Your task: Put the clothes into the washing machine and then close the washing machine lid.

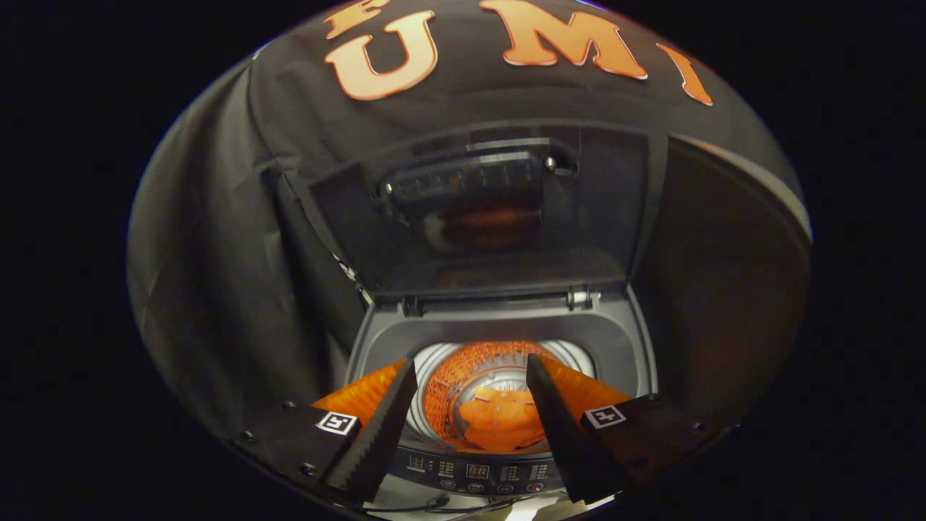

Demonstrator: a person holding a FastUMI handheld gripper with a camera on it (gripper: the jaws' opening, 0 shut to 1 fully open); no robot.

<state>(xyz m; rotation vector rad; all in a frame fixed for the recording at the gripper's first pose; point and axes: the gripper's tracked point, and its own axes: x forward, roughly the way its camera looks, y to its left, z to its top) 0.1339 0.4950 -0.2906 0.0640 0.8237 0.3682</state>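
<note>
**me:** Quick check from the remote seat. Nearest to me are the tongs (pixel 470 383), spread wide with nothing between the fingers, so they're released and empty. Just under the tips is the washing machine's control panel (pixel 474 472), with a cable trailing in front of it.

**other:** Where's the laundry?

**me:** Down in the drum (pixel 499 362). The clothes (pixel 503 420) are an orange bundle sitting at the bottom, seen through the gap between the fingers. Past that is the grey top rim of the washing machine (pixel 615 340), then the hinges, then the lid (pixel 492 217) standing up and open against the booth wall.

**other:** So it's only the lid left?

**me:** Looks that way to me. Loading seems done, closing isn't.

**other:** What worries you?

**me:** A few things. The lid is glossy and upright, so if I hook it with one finger it could slip off. If I pull it past the tipping point and let go, it'll probably slam. And the tips hover right over the buttons, so a sloppy move forward could press one or snag that cable.
</note>
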